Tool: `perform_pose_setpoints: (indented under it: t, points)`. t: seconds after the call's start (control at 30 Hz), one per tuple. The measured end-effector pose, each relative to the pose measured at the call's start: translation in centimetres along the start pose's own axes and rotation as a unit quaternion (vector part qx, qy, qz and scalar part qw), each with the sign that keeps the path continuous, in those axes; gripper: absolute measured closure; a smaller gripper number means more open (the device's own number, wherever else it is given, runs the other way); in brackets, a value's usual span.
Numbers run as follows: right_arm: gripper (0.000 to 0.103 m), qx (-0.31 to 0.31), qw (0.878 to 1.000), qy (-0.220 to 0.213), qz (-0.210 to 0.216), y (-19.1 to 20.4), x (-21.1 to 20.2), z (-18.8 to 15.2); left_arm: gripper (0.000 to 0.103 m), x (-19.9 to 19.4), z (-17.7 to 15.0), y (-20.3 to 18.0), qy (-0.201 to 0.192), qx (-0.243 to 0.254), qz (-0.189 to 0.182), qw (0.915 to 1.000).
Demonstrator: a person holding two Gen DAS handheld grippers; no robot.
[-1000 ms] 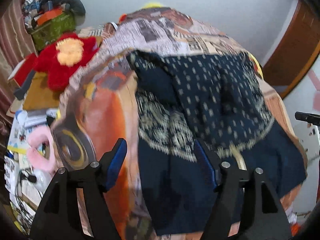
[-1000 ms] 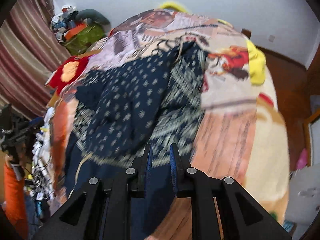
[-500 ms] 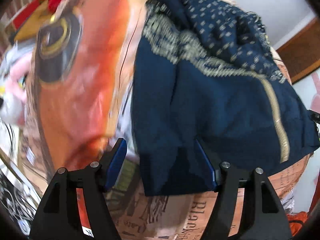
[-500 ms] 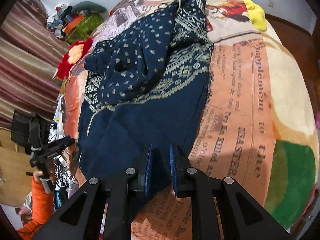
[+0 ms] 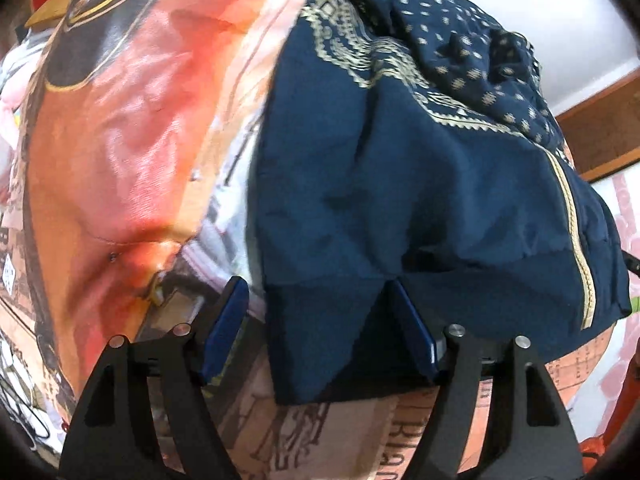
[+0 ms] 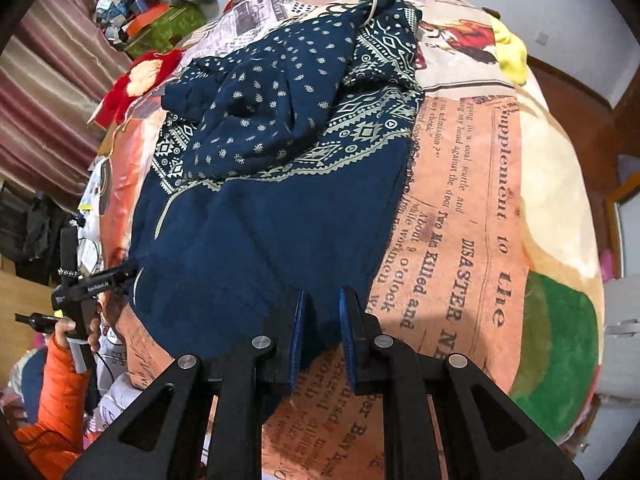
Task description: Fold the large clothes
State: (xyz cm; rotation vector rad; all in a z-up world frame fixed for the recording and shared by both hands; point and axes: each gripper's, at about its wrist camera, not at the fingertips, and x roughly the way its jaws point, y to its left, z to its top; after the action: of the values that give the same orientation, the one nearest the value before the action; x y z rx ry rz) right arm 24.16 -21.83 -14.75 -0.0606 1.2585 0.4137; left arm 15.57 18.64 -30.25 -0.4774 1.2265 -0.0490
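Observation:
A dark blue garment (image 6: 272, 220) with cream patterned bands lies crumpled on a bed covered by a newspaper-print blanket (image 6: 460, 220). In the left wrist view the garment (image 5: 400, 200) fills the middle, and its near hem corner hangs between the jaws of my left gripper (image 5: 316, 292). That gripper is open, its blue pads wide apart and not pressing the cloth. My right gripper (image 6: 322, 300) points down at the near right hem with its pads close together and dark blue cloth pinched between them. A hand in an orange sleeve (image 6: 76, 328) holds the left gripper at the garment's left corner.
A red plush toy (image 6: 132, 80) and a pile of clutter (image 6: 152, 8) sit at the far left by striped curtains (image 6: 48, 100). A yellow item (image 6: 508, 52) lies at the far right of the bed. Bare blanket (image 5: 120, 140) lies left of the garment.
Both grippers have come down toward the garment's near hem. The left one sank most, and the hem corner now lies between its jaws. The right pads stayed close together.

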Motion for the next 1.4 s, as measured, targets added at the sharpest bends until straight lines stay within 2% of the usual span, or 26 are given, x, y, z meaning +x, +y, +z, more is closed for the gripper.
perform_pose_setpoints:
  t: [0.07,0.13,0.17,0.3,0.37,0.53,0.83,1.03,1.1,1.17,1.33,1.4]
  points:
    - [0.09,-0.002,1.0,-0.004,-0.007,0.0,-0.3,-0.4,0.044,0.0,-0.2,-0.5,-0.005,0.01,-0.008,0.9999]
    - [0.09,0.002,1.0,-0.004,-0.019,-0.2,-0.5,-0.9,0.051,-0.2,-0.1,-0.8,-0.007,0.011,-0.014,0.9998]
    - [0.09,0.006,1.0,-0.003,-0.029,-0.4,-0.4,-1.1,0.059,-0.4,-0.2,-1.0,-0.008,0.011,-0.023,0.9997]
    - [0.09,0.033,0.999,-0.012,-0.013,-1.2,-0.5,-1.6,0.082,-0.7,-0.4,-1.2,-0.005,0.001,-0.053,0.9986]
    - [0.09,0.044,0.999,-0.009,-0.008,-1.2,-0.7,-1.5,0.092,-1.0,-0.8,-1.7,-0.009,0.01,-0.051,0.9986]
    - [0.088,0.076,0.995,0.002,0.059,-1.0,-0.7,-1.2,0.093,-1.7,-0.5,-3.1,-0.025,0.032,-0.041,0.9983]
    - [0.088,0.069,0.997,0.012,0.044,-0.4,0.1,-1.7,0.094,-5.8,0.9,-4.8,-0.075,0.058,-0.058,0.9938]
    - [0.087,0.043,0.999,0.016,0.026,0.0,1.0,-1.7,0.094,-9.7,2.4,-6.6,-0.126,0.091,-0.067,0.9856]
    - [0.087,0.014,1.0,0.02,0.018,0.4,1.1,-1.6,0.094,-10.6,2.6,-7.2,-0.139,0.101,-0.069,0.9828]
    - [0.087,-0.021,1.0,0.019,0.013,0.8,1.0,-1.7,0.094,-10.9,2.9,-7.7,-0.144,0.11,-0.068,0.9812]
    - [0.086,-0.052,0.998,0.009,-0.024,1.1,0.2,-2.9,0.094,-9.6,2.5,-7.8,-0.129,0.114,-0.061,0.9831]
    - [0.08,-0.066,0.997,0.0,-0.05,1.6,-0.2,-3.6,0.094,-9.1,2.2,-7.6,-0.123,0.109,-0.06,0.9846]
